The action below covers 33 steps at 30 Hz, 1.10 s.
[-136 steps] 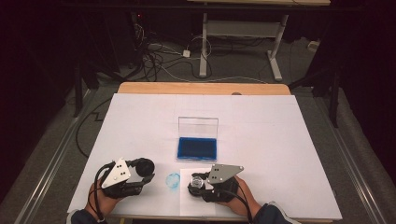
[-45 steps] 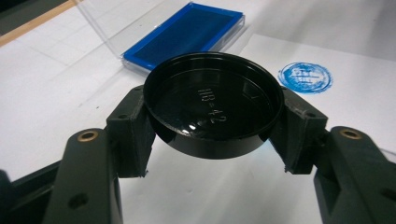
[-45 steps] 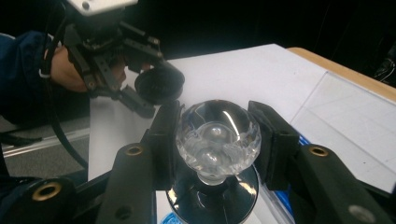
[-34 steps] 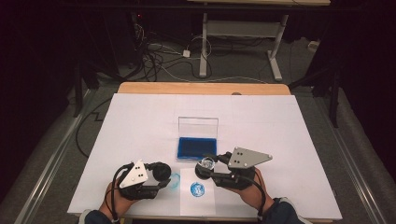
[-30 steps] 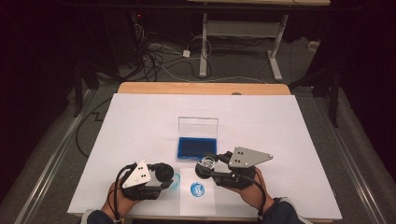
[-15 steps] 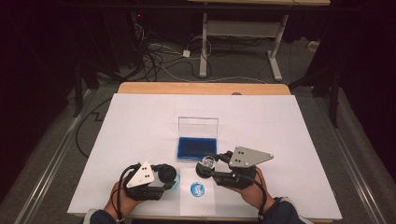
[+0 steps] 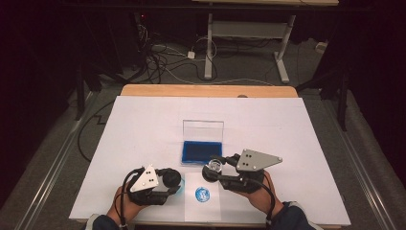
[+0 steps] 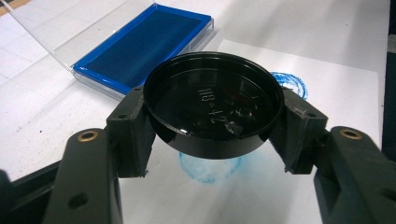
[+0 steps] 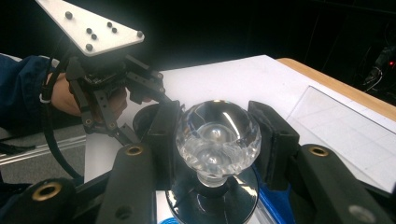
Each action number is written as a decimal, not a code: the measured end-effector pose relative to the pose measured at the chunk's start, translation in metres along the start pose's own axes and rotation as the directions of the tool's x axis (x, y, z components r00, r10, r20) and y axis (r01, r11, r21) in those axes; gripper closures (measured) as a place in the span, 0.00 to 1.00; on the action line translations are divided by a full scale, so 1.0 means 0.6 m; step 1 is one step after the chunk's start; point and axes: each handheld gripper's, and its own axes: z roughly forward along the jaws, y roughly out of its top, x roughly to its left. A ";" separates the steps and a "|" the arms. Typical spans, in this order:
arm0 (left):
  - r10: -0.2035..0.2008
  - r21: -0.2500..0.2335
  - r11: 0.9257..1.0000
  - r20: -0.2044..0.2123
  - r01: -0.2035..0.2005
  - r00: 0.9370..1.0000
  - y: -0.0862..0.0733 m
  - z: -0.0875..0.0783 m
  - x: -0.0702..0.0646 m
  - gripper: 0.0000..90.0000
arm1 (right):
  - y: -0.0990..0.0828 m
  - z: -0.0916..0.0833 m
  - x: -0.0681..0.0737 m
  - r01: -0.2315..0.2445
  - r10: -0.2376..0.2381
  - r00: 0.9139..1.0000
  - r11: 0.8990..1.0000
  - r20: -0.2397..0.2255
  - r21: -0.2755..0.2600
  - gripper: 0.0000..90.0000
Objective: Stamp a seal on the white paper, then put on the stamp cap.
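My right gripper [image 7: 214,167] is shut on a stamp with a clear faceted knob [image 9: 218,135], held just off the front right corner of the open blue ink pad [image 7: 201,152]. The knob [image 7: 214,166] sits between the pads, with the stamp's dark round base below it. My left gripper [image 7: 173,182] is shut on a round black cap [image 8: 212,100], hollow side up, a little above the white paper sheet [image 7: 203,213]. A blue round print [image 7: 203,194] marks the sheet between the two grippers. A fainter print [image 8: 210,170] lies under the cap.
The ink pad's clear lid [image 7: 203,129] stands up behind it. White covering [image 7: 297,134] spreads over the table, with a wooden edge [image 7: 206,90] at the far side. Cables and desk legs are on the floor beyond.
Since 4.5 s ago the right gripper has lifted the stamp toward the ink pad and a darker print has appeared on the sheet. Over the last second the left gripper has crept right.
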 end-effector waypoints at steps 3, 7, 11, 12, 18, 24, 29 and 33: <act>-0.001 -0.001 1.000 0.000 0.001 1.000 0.000 0.000 0.000 0.40 | 0.001 -0.001 0.000 0.000 0.000 1.000 1.000 0.000 -0.002 0.63; -0.003 -0.003 1.000 0.004 0.003 1.000 0.001 0.001 0.001 0.40 | 0.003 -0.003 0.000 0.001 -0.001 1.000 1.000 0.001 -0.003 0.63; -0.001 -0.005 1.000 0.004 0.001 1.000 0.001 0.002 0.000 0.40 | 0.004 -0.006 0.000 -0.001 0.001 1.000 1.000 0.001 -0.004 0.63; 0.003 -0.011 1.000 0.007 -0.003 1.000 0.001 0.001 -0.001 0.40 | 0.004 -0.006 0.000 0.002 -0.002 1.000 1.000 0.001 -0.003 0.63; 0.008 -0.006 1.000 0.018 -0.008 1.000 0.002 0.004 -0.003 0.40 | 0.004 -0.007 0.000 0.002 -0.002 1.000 1.000 0.001 -0.005 0.63; 0.010 -0.001 1.000 0.024 -0.010 1.000 0.004 0.008 -0.006 0.40 | 0.004 -0.010 -0.001 0.000 0.000 1.000 1.000 0.009 -0.011 0.63; 0.017 0.005 1.000 0.037 -0.017 0.999 0.007 0.017 -0.007 0.40 | 0.007 -0.011 -0.002 0.003 -0.002 1.000 1.000 0.009 -0.021 0.63; 0.026 0.004 1.000 0.048 -0.026 0.998 0.013 0.025 -0.012 0.40 | 0.008 -0.012 -0.001 0.005 -0.004 1.000 1.000 0.008 -0.023 0.63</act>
